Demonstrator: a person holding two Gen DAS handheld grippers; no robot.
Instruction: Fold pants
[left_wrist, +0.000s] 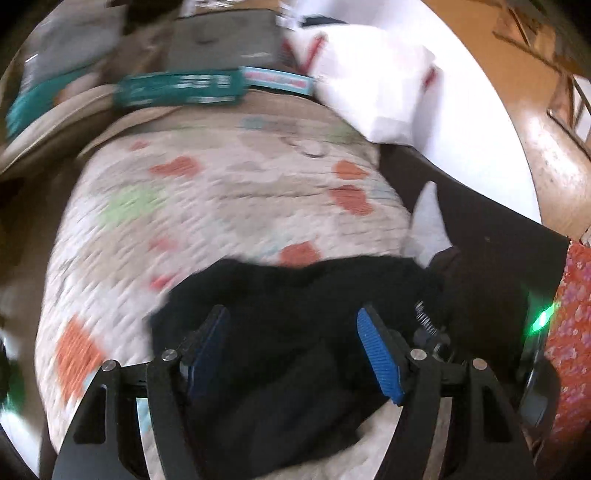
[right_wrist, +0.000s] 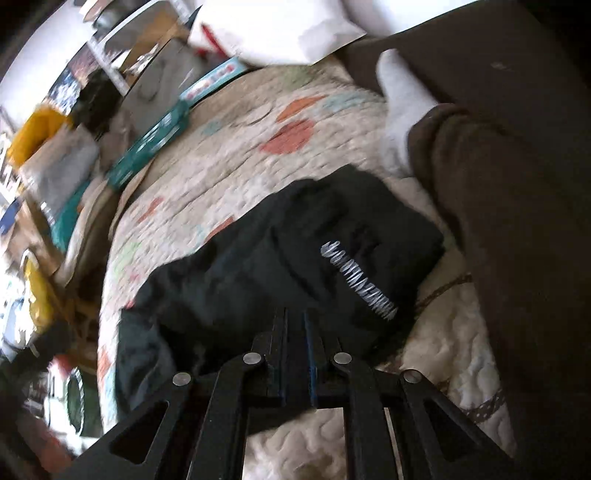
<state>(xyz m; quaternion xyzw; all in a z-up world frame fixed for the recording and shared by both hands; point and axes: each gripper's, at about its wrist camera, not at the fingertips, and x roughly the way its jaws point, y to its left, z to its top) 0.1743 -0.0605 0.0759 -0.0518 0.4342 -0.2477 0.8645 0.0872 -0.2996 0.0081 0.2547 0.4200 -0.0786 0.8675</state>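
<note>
Black pants (right_wrist: 280, 258) lay bunched on a patterned quilt (left_wrist: 221, 192); left gripper (left_wrist: 291, 332) hovered above them, fingers spread; right gripper (right_wrist: 295, 332) was clenched on the fabric's edge

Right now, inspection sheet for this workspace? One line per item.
Surface: quilted cover with orange and green patches, partly blurred.
Job's things: black pants bunched on the quilt, white lettering facing up.
Clutter: teal boxes, white bag, a person's white sock and brown trouser leg beside the pants.
Grippers: left gripper open over the pants; right gripper shut, grasp on the cloth unclear.
Cables: nothing seen.
Surroundings: wooden floor, cluttered shelves, blurred.
</note>
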